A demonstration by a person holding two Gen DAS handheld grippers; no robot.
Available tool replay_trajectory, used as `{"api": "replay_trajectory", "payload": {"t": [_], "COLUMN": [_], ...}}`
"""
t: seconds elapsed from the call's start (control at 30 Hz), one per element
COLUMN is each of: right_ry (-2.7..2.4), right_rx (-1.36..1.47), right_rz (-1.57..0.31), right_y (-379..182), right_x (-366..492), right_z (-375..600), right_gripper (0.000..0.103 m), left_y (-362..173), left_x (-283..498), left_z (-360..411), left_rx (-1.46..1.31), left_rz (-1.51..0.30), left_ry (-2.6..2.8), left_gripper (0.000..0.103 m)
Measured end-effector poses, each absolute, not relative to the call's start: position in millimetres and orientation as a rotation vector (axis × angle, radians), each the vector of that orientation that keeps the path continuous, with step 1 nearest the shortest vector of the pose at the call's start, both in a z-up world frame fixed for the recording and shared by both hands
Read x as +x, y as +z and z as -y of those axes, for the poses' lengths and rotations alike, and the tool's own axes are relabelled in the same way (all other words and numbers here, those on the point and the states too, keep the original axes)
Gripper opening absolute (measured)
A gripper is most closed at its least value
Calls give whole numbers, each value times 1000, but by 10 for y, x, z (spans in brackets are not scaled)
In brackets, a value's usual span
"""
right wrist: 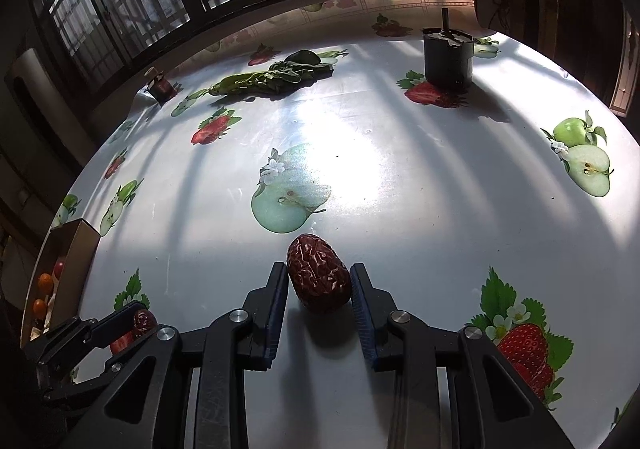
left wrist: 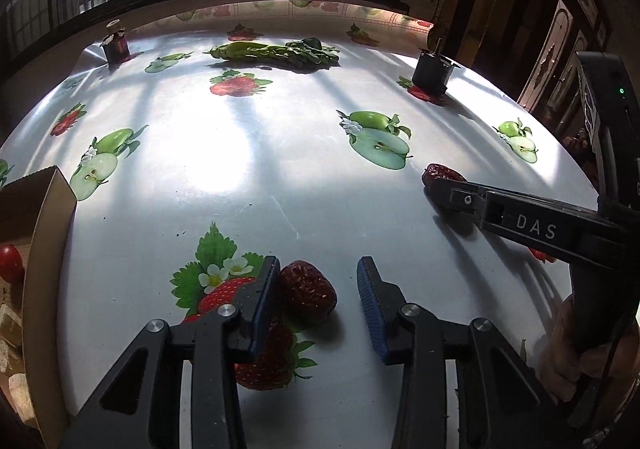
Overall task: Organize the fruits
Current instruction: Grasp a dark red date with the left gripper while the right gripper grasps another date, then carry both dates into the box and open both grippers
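Fingers of the left gripper stand spread and low over the table, reaching forward along its glossy fruit-printed cover. A dark red date lies on the table between them, touching or nearly touching the left finger and well clear of the right one.

The right gripper is likewise held low and level, its fingers open around a second wrinkled date that rests on the table; both pads sit just beside the fruit, and whether they press it cannot be told. In the left wrist view this gripper comes in from the right edge, with the person's hand wrapped around its handle.

A cardboard box stands at the left edge of the table, holding a small red tomato and, in the right wrist view, two orange fruits. Far back lie leafy greens, a small dark jar and a black container.
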State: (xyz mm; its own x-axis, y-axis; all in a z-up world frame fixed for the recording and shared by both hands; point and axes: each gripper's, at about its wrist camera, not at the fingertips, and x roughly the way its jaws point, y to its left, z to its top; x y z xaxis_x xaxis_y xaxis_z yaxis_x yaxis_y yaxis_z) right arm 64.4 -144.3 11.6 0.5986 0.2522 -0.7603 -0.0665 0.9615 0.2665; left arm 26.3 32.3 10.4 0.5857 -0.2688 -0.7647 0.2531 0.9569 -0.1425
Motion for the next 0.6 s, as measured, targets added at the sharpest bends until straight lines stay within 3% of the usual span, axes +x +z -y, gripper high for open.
{"api": "replay_trajectory", "payload": {"t": [0.03,0.07,0.6], "right_ry": [184,182,170], "right_rx": [214,207,213], "right_rz": [-911,-909,-866], "right_y": [113,116,175], "right_x": [642,635,542], "right_z": [1436,1426,1403], "right_gripper": [34,34,30], "left_y": [104,102,141], "left_x": [252,235,153], "left_z": [-316,-303,-284], "left_rx": [-12,2,-7], "left_rz": [-894,-893,-869], "left_ry": [-309,-306,-317], "left_gripper": [37,24,24]}}
